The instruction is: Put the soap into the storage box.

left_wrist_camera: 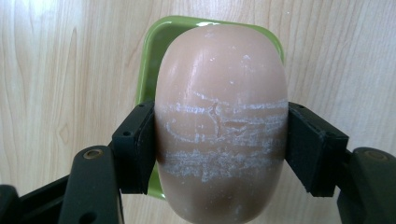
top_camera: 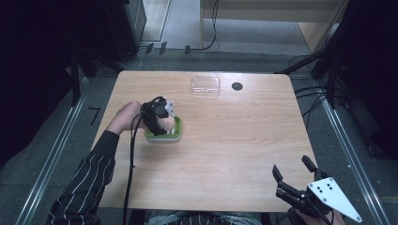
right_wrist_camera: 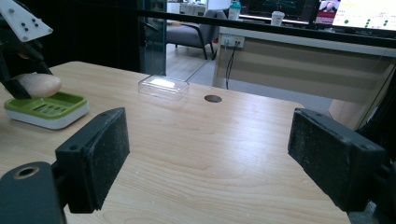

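Pinching the soap bar [left_wrist_camera: 220, 126] across its middle, the left gripper [left_wrist_camera: 219, 144] looks secure; slick stuff though. Right gripper [right_wrist_camera: 219, 158] sits spread, empty.

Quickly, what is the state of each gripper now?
Left gripper: shut on the beige oval soap bar, above the green soap dish.
Right gripper: open, holding nothing.
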Available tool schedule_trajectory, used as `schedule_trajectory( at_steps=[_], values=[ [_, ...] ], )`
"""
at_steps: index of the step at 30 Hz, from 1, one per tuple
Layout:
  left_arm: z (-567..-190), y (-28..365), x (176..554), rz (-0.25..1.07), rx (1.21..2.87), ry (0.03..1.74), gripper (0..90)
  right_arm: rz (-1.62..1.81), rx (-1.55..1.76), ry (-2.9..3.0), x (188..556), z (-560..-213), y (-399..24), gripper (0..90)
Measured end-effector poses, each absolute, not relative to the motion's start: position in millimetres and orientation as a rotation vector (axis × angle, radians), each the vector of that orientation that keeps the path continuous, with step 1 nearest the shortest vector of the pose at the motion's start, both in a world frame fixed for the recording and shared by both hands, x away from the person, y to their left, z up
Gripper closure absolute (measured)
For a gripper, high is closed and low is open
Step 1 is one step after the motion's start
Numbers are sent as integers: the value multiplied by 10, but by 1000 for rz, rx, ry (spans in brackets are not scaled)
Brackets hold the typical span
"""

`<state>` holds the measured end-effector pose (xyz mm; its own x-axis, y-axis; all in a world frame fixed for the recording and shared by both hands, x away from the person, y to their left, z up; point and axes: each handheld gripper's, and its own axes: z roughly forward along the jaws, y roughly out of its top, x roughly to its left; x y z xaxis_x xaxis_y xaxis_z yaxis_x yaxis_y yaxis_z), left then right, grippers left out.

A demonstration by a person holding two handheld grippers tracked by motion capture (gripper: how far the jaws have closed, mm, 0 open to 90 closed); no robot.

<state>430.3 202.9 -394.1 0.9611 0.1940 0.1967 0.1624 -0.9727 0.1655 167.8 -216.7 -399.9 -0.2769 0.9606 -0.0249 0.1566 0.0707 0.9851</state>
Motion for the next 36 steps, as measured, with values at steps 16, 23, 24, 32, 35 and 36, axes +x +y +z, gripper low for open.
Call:
schedule_trajectory(
  at_steps=[16,23,24,32,35,36],
  values=[
    [-4101,2078,4426,299,2974,295,333,1285,1154,1563,1678,-4000,-2169,132],
    [-4162,2051,4469,302,2983,280,333,1286,1155,1564,1679,-4000,-2171,132],
    [-4174,2047,4475,300,2980,285,333,1286,1155,1564,1679,-4000,-2170,132],
    [-4247,2033,4512,297,2988,297,332,1285,1156,1565,1681,-4000,-2172,132],
    [-4254,2038,4514,298,2985,295,332,1285,1156,1565,1681,-4000,-2172,132],
    [-4258,2041,4514,294,2986,294,332,1285,1156,1564,1680,-4000,-2172,132]
  ],
)
